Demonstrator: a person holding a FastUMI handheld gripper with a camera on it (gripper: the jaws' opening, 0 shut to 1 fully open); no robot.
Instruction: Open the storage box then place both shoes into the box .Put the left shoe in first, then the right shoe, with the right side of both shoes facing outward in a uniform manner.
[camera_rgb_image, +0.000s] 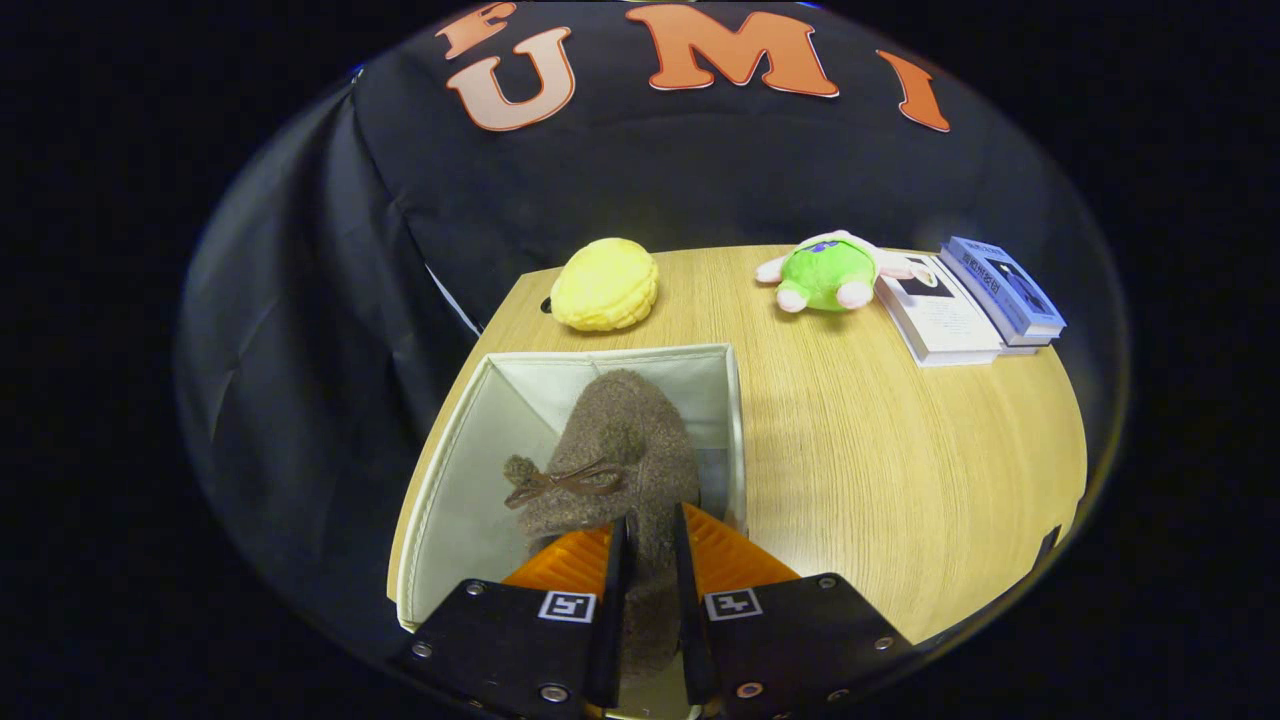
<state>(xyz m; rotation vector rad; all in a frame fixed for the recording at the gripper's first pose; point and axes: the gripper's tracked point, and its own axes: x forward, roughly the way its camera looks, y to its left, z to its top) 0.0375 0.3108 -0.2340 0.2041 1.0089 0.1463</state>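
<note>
Gripper view looks down into an open storage box (455, 470) on the wooden tabletop (880, 470), and the tongs (648, 560) are clamped on the rear part of a brown fuzzy shoe (625, 450), both fingers pressing its sides. The shoe hangs inside the box with its toe pointing toward the far wall, a small brown bow (565, 482) on top. I see one shoe and cannot tell whether another lies beneath it, so my guess is that this is the step of lowering a shoe in, whichever of the two it is. Next, the move calls for settling it on the box floor, checking which side faces outward, then parting the fingers and lifting straight up past the rim.

Beyond the box sits a yellow plush bun (605, 285); to its right, well apart from the box, lie a green plush turtle (828, 272) and two books (975, 300). None of them blocks the way; only the box walls stand close.
</note>
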